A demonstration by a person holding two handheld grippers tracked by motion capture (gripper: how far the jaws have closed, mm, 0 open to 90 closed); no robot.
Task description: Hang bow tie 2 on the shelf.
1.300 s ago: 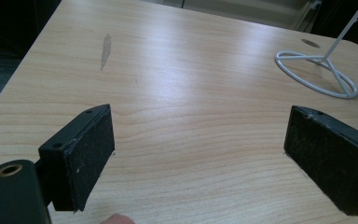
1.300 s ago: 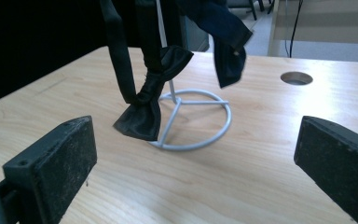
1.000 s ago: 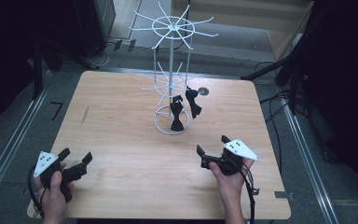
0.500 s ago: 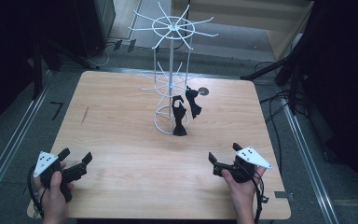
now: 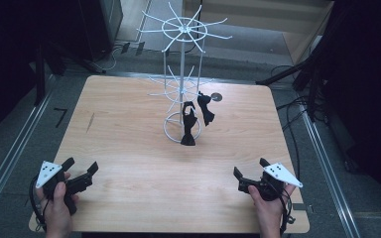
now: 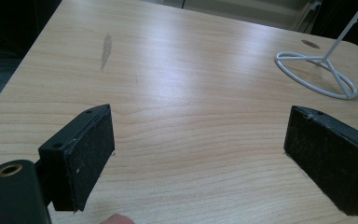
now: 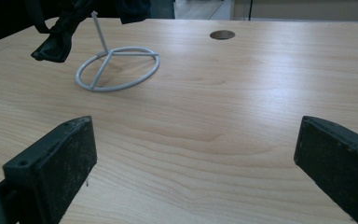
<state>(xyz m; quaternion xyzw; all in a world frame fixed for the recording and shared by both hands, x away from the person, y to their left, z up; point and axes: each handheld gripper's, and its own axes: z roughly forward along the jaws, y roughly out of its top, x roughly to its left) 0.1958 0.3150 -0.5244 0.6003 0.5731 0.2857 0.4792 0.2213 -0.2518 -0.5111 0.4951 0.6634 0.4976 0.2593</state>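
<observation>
A white wire rack (image 5: 182, 74) stands mid-table on a ring base (image 5: 171, 133). Two black bow ties hang from its lower arms, one (image 5: 188, 128) down by the base and one (image 5: 206, 108) to its right. My left gripper (image 5: 82, 164) rests open near the front left corner, nothing between its jaws. My right gripper (image 5: 250, 168) rests open near the front right corner, also empty. In the left gripper view the gripper (image 6: 205, 158) faces bare wood with the ring base (image 6: 317, 79) far off. In the right gripper view the gripper (image 7: 196, 163) faces the ring base (image 7: 116, 67) and a bow tie (image 7: 58, 39).
The wooden table (image 5: 129, 114) has a round cable hole (image 5: 217, 97) behind the rack and a dark scuff (image 5: 90, 122) at the left. Dark stands and cables lie on the floor around the table. Metal rails run along both sides.
My right gripper has drawn back from the rack toward the front right corner, still open. The left gripper has stayed put.
</observation>
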